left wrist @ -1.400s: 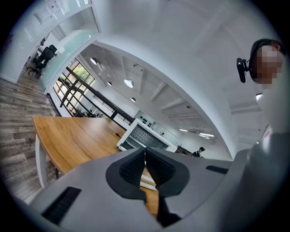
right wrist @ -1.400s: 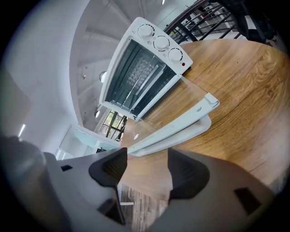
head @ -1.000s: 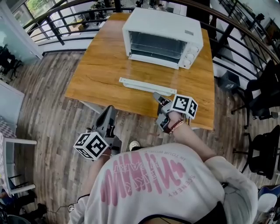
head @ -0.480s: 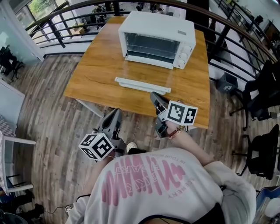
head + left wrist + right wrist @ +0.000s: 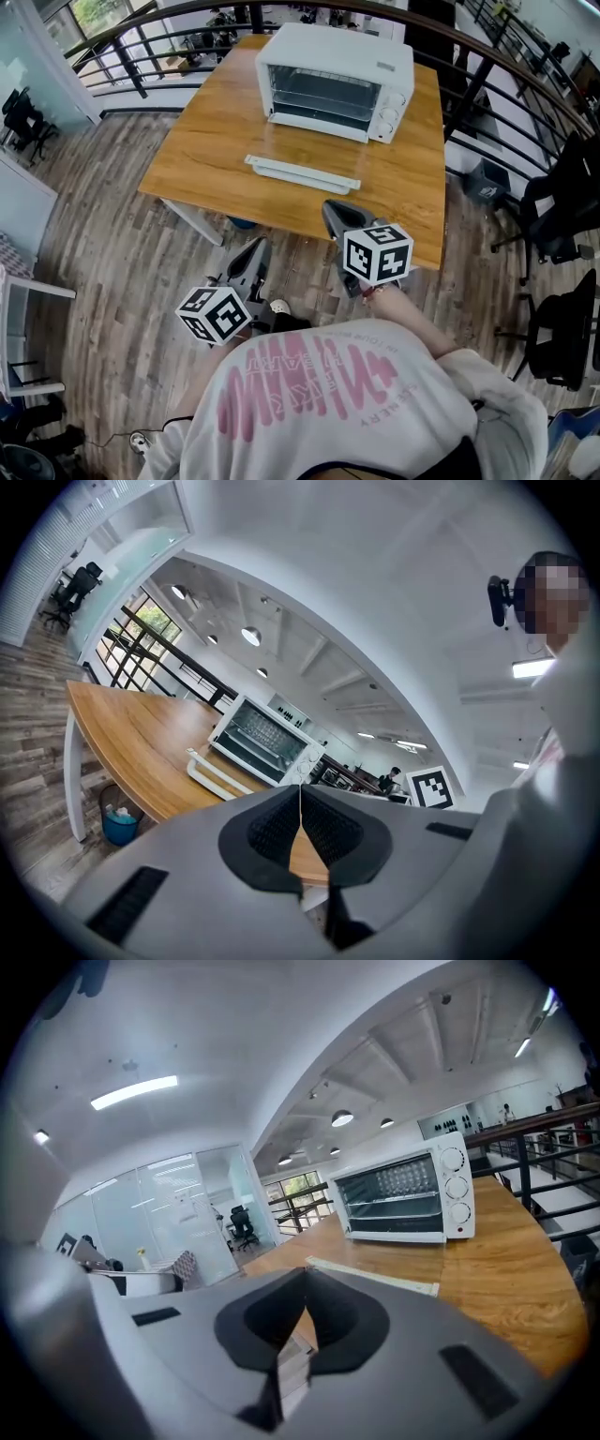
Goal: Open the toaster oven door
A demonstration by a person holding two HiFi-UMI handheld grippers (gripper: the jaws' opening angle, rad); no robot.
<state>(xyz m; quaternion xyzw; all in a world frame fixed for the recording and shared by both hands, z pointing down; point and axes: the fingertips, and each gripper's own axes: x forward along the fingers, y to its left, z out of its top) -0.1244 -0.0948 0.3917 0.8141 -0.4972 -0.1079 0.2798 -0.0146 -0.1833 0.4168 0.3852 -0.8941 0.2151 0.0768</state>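
Observation:
The white toaster oven [image 5: 335, 80] stands at the far side of the wooden table [image 5: 206, 141]. Its glass door lies folded down flat, with the white handle bar [image 5: 302, 174] toward me and the racks inside showing. My right gripper [image 5: 330, 208] is shut and empty at the table's near edge, short of the handle. Lower down my left gripper [image 5: 260, 246] hangs over the floor in front of the table, shut and empty too. The left gripper view shows shut jaws [image 5: 300, 803] with the oven [image 5: 267, 742] far ahead. In the right gripper view the oven [image 5: 403, 1199] stands beyond the shut jaws [image 5: 306, 1288].
A dark railing [image 5: 141, 42] curves round behind the table. Black office chairs [image 5: 562, 216] stand at the right. A blue bin [image 5: 120, 822] sits under the table. Wooden floor [image 5: 112, 281] lies on the near side, where the person stands.
The right gripper has drawn back from the door handle to the table's near edge and rolled, so its marker cube shows other faces. The left gripper has shifted slightly right, toward the table.

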